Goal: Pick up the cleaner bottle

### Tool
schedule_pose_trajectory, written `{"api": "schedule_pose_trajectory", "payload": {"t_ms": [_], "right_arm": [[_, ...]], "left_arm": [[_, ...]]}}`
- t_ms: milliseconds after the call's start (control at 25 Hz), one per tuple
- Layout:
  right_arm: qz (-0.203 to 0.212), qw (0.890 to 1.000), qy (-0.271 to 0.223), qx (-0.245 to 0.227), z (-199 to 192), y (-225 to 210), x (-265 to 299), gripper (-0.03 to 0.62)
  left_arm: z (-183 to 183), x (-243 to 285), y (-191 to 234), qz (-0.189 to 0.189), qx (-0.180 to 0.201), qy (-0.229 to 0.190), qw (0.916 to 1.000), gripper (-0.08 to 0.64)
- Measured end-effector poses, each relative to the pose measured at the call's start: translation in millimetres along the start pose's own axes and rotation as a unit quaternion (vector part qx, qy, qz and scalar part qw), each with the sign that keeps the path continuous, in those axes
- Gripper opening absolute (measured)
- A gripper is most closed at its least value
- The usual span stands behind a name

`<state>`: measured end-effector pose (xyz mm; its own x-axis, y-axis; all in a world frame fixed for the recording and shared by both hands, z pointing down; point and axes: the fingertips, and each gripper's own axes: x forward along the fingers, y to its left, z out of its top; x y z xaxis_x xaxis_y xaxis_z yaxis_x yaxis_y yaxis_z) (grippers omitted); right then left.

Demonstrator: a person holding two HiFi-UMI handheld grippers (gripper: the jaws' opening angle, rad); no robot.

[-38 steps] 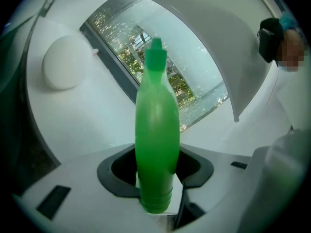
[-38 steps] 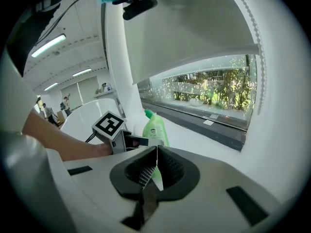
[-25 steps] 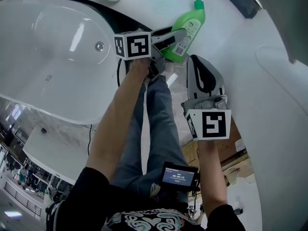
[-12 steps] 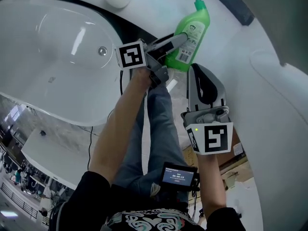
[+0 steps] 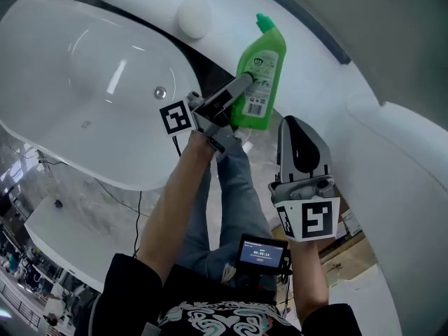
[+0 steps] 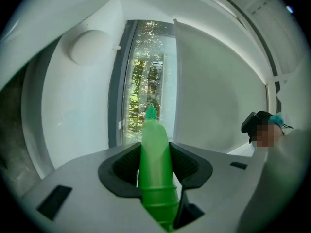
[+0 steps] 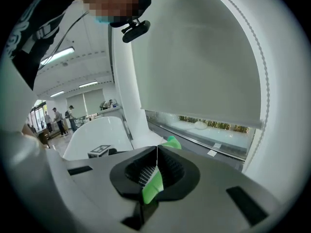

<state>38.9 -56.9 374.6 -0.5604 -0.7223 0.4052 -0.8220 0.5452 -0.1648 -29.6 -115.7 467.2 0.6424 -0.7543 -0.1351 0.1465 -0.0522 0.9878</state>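
The left tongs [image 5: 243,84] clamp the green plastic cleaner bottle [image 5: 260,61] mid-body beside the white oval bathtub [image 5: 91,82], a sound hold on probably light, slippery plastic, while the right tongs [image 5: 299,126] sit closed, empty.

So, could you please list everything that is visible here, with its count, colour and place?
cleaner bottle: one, green, top centre, held beside the bathtub
bathtub: one, white, upper left
round object: one, white, top, beyond the bathtub
screen device: one, black, at the person's waist
jeans: one pair, blue, centre
left gripper: one, grey, jaws shut on the cleaner bottle
right gripper: one, grey and white, jaws together, empty, lower right of the bottle
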Motion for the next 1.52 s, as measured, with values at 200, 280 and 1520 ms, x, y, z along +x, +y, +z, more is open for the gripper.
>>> {"api": "schedule_pose_trajectory", "payload": {"t_ms": [200, 280, 1520], "right_arm": [[-0.014, 1.000, -0.009, 0.020, -20, -26, -2, 0.028], [-0.018, 1.000, -0.012, 0.023, -26, -33, -2, 0.028], [-0.050, 0.988, -0.091, 0.117, -71, -91, 27, 0.028]], "left_arm": [[-3, 0, 0, -0.021, -0.014, -0.017, 0.9995, 0.179], [-4, -1, 0, -0.023, -0.020, -0.016, 0.9994, 0.179], [-5, 0, 5, -0.029, -0.042, -0.035, 0.9981, 0.180]]}}
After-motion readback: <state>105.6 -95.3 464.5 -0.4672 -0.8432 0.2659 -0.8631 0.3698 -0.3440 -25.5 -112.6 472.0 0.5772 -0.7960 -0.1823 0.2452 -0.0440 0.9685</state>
